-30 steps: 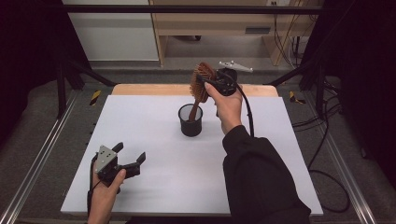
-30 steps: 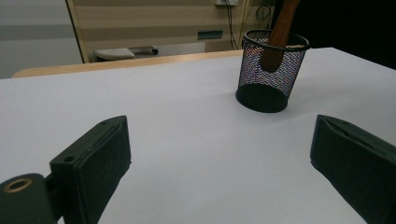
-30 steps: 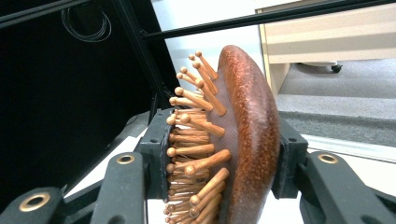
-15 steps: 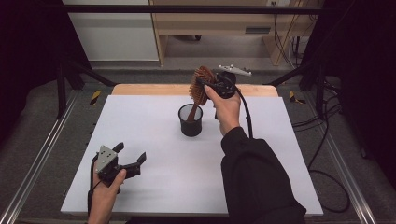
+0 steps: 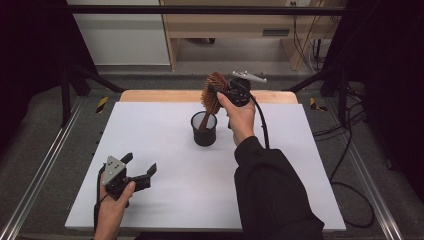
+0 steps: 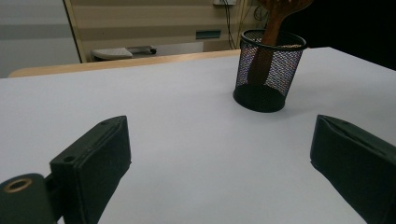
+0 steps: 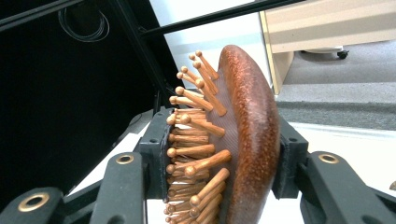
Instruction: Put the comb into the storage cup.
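Observation:
A brown wooden hairbrush (image 5: 214, 93) stands with its handle down inside a black mesh cup (image 5: 204, 129) near the middle of the white table. My right gripper (image 5: 220, 92) is shut on the brush head, one jaw against the wooden pins and the other on the smooth back (image 7: 252, 140). My left gripper (image 5: 139, 167) rests low at the front left of the table, held by a hand, jaws open and empty. From the left gripper view the mesh cup (image 6: 268, 77) with the brush handle (image 6: 268, 44) inside stands ahead to the right.
The white tabletop (image 5: 165, 150) has a wooden strip (image 5: 150, 96) along its far edge. Metal rails (image 5: 45, 160) run along both sides. Cables (image 5: 345, 150) trail on the floor to the right. A wooden bench (image 5: 235, 25) stands behind the table.
My right gripper with the brush head has shifted slightly, tilting a little; the handle stays in the cup. The left gripper has not moved.

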`<state>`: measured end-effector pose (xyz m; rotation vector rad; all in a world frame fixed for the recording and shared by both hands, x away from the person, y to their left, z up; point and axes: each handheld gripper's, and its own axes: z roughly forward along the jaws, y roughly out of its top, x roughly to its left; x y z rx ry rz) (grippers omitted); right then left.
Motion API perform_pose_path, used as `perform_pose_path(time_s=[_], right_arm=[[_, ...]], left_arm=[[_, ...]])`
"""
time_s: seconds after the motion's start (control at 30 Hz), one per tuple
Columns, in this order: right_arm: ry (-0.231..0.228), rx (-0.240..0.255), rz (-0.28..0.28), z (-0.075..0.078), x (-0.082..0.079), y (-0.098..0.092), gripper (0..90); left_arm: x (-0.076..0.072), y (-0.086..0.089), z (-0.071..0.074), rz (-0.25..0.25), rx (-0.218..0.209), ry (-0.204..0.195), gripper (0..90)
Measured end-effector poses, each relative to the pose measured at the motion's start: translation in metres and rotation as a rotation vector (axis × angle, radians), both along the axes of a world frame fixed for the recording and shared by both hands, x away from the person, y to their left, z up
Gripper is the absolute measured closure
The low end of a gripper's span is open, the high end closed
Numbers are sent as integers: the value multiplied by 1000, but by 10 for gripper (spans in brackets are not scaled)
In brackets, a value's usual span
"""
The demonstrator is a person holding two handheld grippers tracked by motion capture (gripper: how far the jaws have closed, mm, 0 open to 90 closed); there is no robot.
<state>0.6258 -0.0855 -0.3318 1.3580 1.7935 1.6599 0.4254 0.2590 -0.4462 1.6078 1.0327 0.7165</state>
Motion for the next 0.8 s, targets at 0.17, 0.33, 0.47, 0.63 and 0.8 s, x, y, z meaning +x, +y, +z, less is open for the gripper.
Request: perform_pose_path(time_s=[0.17,0.33,0.47,0.63,0.8], right_arm=[[7,5,4,-3,1,3,508],[17,9,17,-6,2,6,508],[21,11,19,-7,2,7,508],[26,12,25,-7,2,7,507],[27,20,27,-8,1,7,507]], left_arm=[[0,0,0,-1,-1,-1,55],[0,0,0,-2,-2,-1,55],[0,0,0,-2,-2,-1,55],[0,0,0,-1,-1,-1,55],[0,-1,0,-2,0,-1,55]])
